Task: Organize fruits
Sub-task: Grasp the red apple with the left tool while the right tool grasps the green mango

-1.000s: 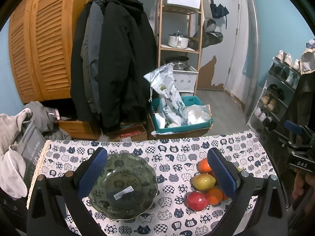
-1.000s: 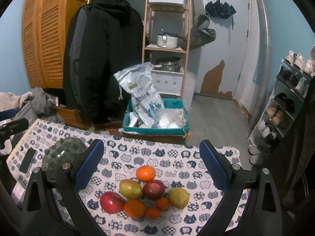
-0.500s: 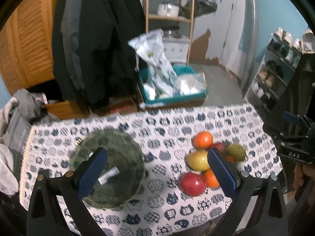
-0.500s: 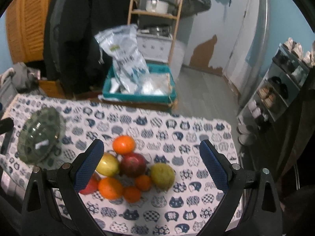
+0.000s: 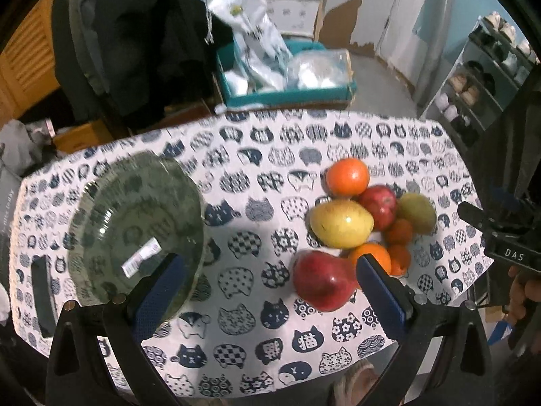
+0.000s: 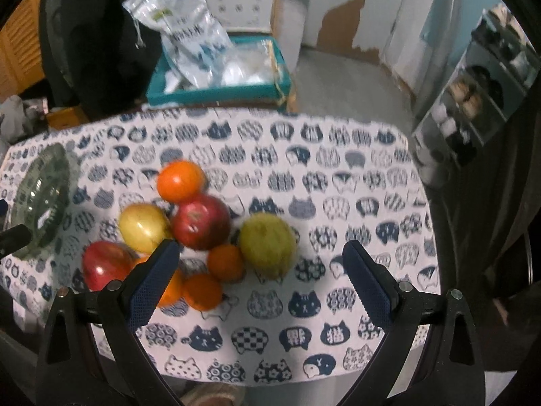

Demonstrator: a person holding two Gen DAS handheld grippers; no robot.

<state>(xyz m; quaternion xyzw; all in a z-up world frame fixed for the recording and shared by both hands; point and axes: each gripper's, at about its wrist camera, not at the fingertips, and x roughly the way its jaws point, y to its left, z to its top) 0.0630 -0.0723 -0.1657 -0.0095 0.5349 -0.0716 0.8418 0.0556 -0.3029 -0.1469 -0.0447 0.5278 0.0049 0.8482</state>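
Observation:
A pile of fruit lies on the cat-print tablecloth [image 5: 257, 182]: a red apple [image 5: 321, 284], a yellow mango [image 5: 341, 223], an orange [image 5: 347, 176], a second red apple [image 6: 201, 225], a green fruit [image 6: 267, 245] and small oranges [image 6: 226, 262]. An empty green glass bowl [image 5: 135, 233] stands to their left. My left gripper [image 5: 267, 291] is open above the table between bowl and fruit. My right gripper [image 6: 258, 277] is open above the pile's right side, the green fruit between its fingers' line.
A dark flat object [image 5: 42, 296] lies at the table's left edge. Beyond the table are a teal box of bags [image 5: 287, 77], hanging dark coats [image 5: 135, 34] and a shoe rack [image 5: 480, 77]. The other gripper's body [image 5: 500, 233] shows at right.
Both grippers have tilted downward and moved closer over the table. The fruit and bowl now look larger and lie more centred. Both stay open.

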